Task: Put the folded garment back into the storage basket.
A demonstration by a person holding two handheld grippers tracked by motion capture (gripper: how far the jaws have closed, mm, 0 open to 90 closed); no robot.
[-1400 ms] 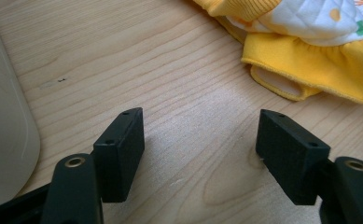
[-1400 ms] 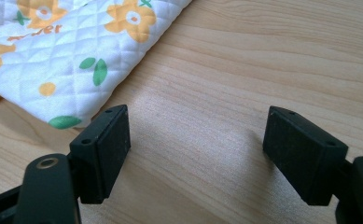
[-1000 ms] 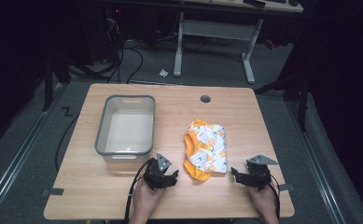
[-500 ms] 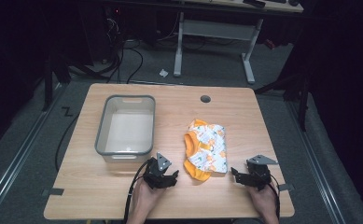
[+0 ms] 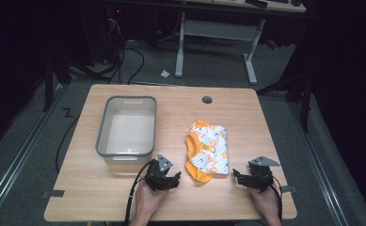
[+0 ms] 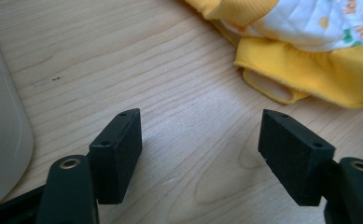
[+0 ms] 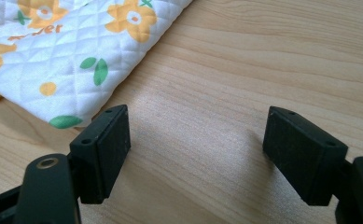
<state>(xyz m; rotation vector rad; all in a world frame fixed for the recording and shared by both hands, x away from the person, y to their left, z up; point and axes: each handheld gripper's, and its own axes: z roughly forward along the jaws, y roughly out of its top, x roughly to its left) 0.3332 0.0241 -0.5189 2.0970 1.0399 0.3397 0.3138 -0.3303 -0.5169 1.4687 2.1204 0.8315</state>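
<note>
Quilted floral garment (image 5: 209,150) on woodgrain table (image 5: 246,113)

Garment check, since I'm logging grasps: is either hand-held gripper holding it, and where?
Neither. Left hand-held gripper and right hand-held gripper are open beside the garment.

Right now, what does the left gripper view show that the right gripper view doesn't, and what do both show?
The left gripper view has the pale wall of the grey plastic bin at its edge and the garment's yellow ribbed hem. The right gripper view has the quilted white panel with orange flowers and green leaves, close by one jaw. Both show open jaws with bare wooden table between them, and part of the same child's garment.
</note>
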